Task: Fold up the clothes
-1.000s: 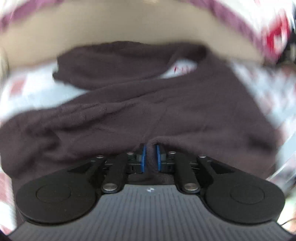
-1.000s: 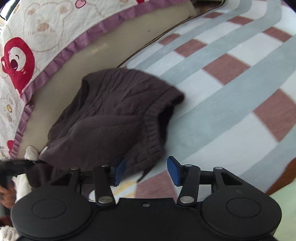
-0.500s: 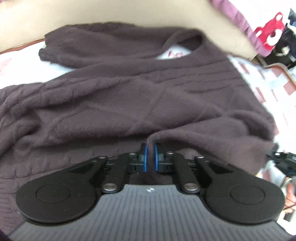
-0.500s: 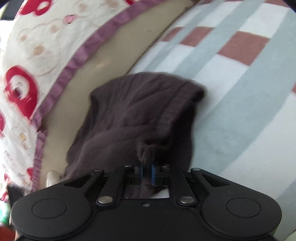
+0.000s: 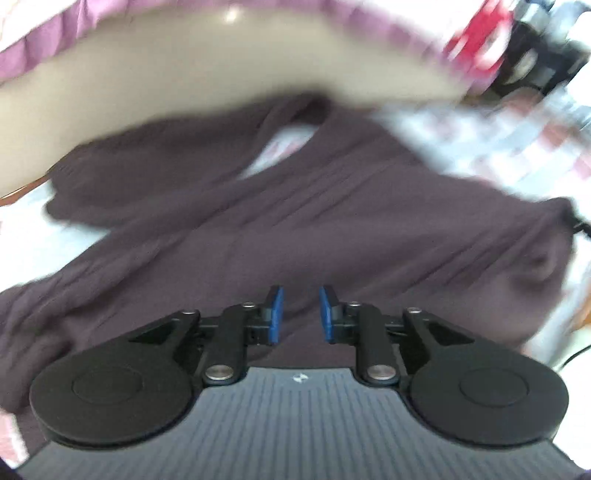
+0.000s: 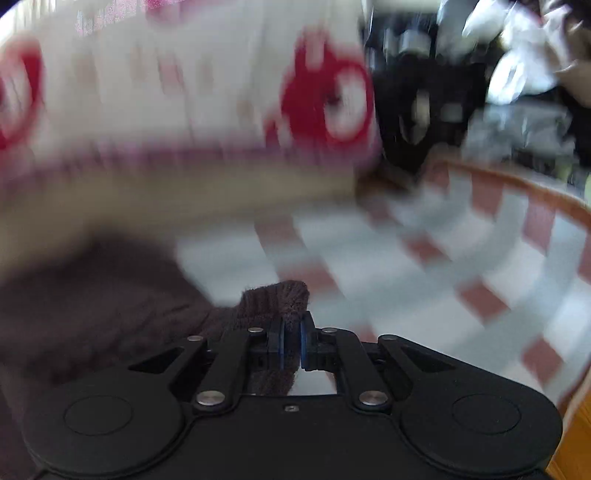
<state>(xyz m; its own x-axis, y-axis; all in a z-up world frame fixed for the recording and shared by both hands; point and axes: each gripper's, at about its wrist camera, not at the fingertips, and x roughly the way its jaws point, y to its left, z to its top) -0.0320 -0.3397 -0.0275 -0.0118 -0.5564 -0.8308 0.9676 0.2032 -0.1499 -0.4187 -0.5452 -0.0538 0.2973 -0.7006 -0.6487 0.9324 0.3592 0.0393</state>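
A dark brown knitted sweater (image 5: 332, 221) lies spread across a bed sheet checked in white, grey and pink (image 5: 498, 147), blurred by motion. The black left gripper with blue-padded fingers (image 5: 298, 314) sits over the sweater's near part, its jaws parted with only fabric showing behind the gap. On the far side runs a beige board (image 5: 184, 92), with a purple-edged quilt (image 5: 48, 33) beyond it.

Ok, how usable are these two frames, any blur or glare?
Left wrist: the sweater and far bedding smear with motion, while the open left gripper stays sharp; a glare spot sits on the beige surface. Right wrist: heavier streaking over the quilt and checked sheet; only the right gripper and its pinched cuff are crisp.
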